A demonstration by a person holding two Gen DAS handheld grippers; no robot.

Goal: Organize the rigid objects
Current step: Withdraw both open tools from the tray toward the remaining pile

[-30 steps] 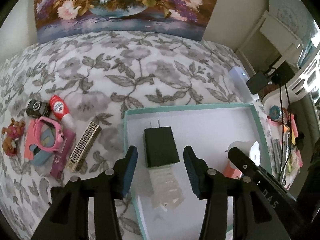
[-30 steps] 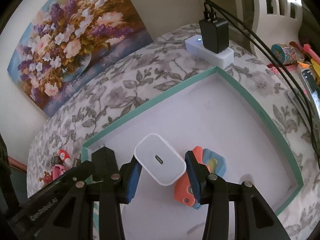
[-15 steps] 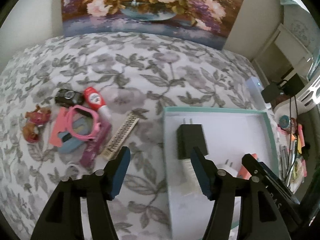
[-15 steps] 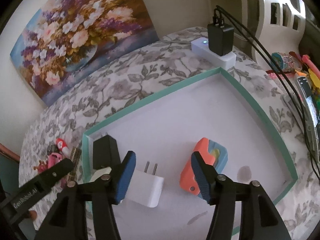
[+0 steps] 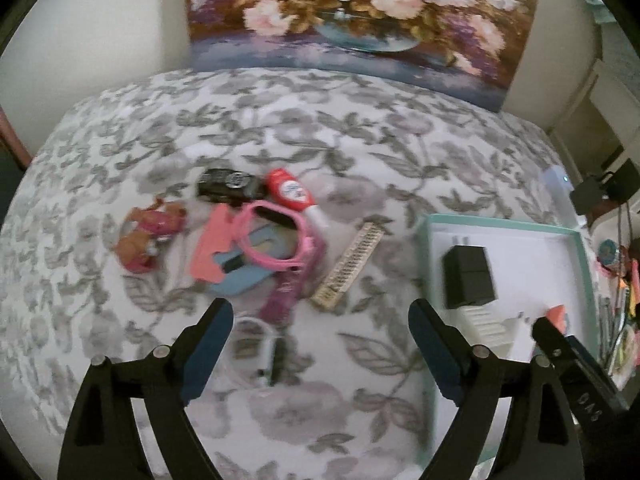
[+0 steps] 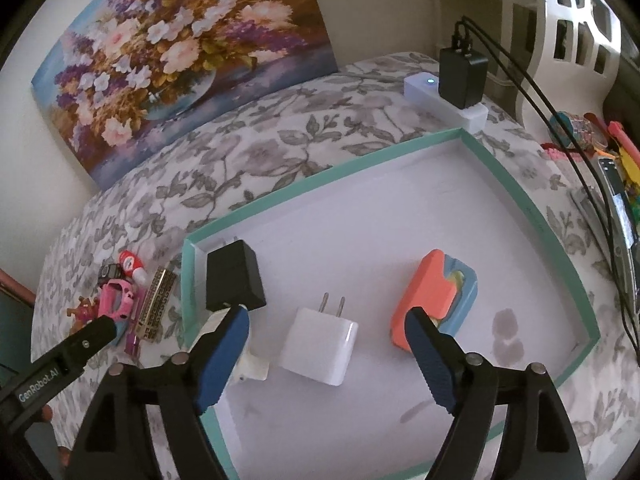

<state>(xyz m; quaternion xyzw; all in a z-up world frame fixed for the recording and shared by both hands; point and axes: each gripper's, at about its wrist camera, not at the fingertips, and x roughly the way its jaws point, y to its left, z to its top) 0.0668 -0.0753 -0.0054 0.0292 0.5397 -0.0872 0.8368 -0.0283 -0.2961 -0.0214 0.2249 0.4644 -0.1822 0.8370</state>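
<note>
Inside the teal-rimmed tray (image 6: pixel 256 208), we are observing a white charger (image 6: pixel 320 346) lying flat between the right gripper (image 6: pixel 326 344)'s opening, non-touching fingers. Over the floral bedspread (image 5: pixel 320 136), the left gripper (image 5: pixel 320 330) is spreading empty beside a toy pile (image 5: pixel 256 240).

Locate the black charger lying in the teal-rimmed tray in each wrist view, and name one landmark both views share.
Left wrist view: the black charger lies right of centre, in the tray's near-left part, prongs pointing away.
Right wrist view: it sits left of centre, in the tray's left corner, just above the left fingertip.
Shared landmark: the floral painting against the wall.
</note>
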